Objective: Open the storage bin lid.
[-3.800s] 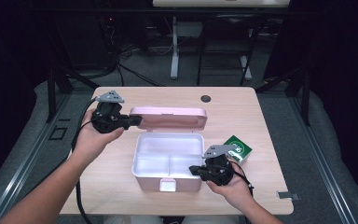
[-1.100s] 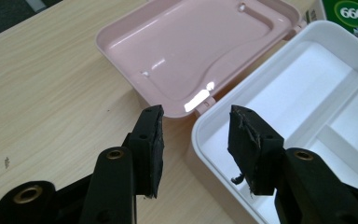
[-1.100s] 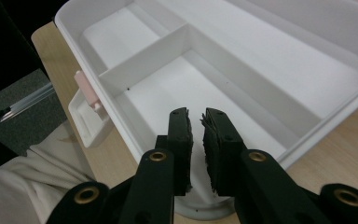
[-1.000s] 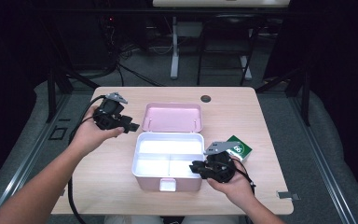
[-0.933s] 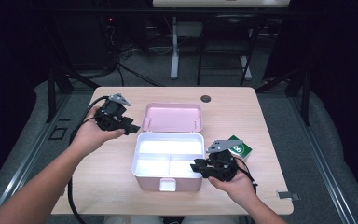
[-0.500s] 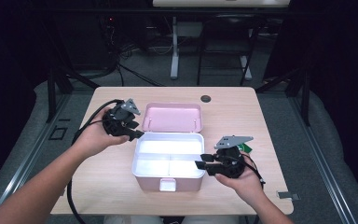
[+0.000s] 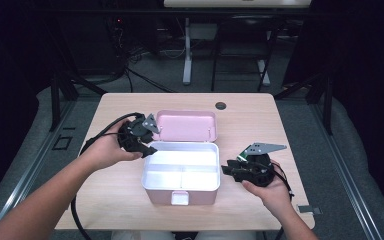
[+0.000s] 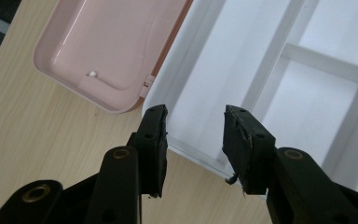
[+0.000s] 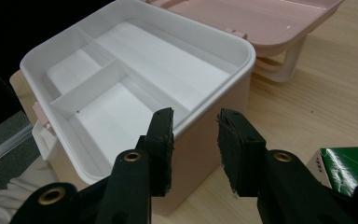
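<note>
The table (image 7: 105, 200) is carrying a box (image 7: 180, 170) that is sitting near the middle of its front edge, open. The box's white tray (image 9: 135, 65) is lying bare, split into one long compartment and two shorter ones. The pink lid (image 7: 186, 125) is lying folded back flat behind the box, toward the table's far edge, inner side up. The left gripper (image 7: 147, 146) is hovering at the box's far left corner; its jaws are standing apart over the rim (image 8: 186, 93), grasping nothing, having just been closing a little. The right gripper (image 7: 227, 170) is hovering just beside the box's right wall; its jaws are released, with nothing between them. A green carton (image 9: 349, 168) is lying under the right gripper, near the table's right edge
</note>
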`<control>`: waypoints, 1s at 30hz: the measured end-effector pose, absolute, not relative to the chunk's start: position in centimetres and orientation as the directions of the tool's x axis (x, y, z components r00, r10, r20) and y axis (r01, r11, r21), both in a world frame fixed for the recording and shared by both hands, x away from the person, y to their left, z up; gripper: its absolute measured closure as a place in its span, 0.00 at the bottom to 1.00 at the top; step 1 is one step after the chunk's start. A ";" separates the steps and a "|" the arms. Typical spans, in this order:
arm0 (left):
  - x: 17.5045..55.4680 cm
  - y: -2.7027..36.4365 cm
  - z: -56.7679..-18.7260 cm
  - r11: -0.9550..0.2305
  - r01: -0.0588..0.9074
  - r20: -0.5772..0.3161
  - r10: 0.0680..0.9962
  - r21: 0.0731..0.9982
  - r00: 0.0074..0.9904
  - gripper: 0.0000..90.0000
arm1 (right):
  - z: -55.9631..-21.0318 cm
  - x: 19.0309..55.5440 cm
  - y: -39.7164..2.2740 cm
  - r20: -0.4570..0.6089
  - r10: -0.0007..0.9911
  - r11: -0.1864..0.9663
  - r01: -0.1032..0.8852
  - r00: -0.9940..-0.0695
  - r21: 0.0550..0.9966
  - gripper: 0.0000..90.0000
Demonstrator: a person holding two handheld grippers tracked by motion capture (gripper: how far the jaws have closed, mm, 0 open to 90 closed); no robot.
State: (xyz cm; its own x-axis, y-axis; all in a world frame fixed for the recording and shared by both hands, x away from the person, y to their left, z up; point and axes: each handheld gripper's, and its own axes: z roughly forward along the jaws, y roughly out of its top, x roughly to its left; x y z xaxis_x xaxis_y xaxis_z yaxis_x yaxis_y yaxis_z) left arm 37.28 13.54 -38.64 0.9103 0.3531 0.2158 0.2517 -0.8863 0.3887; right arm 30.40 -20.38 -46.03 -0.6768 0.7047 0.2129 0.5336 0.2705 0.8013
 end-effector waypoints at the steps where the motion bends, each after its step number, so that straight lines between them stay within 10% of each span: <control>1: 37.2 13.4 -38.7 -0.895 0.242 0.225 0.341 0.375 0.913 0.66 | -46.1 30.4 -20.5 0.220 0.707 0.264 0.539 -0.672 0.800 0.72; 30: 36.5 9.6 -39.9 -0.958 0.123 0.249 0.189 0.259 0.950 0.79 | -48.4 31.4 -20.8 0.158 0.751 0.295 0.540 -0.642 0.789 0.70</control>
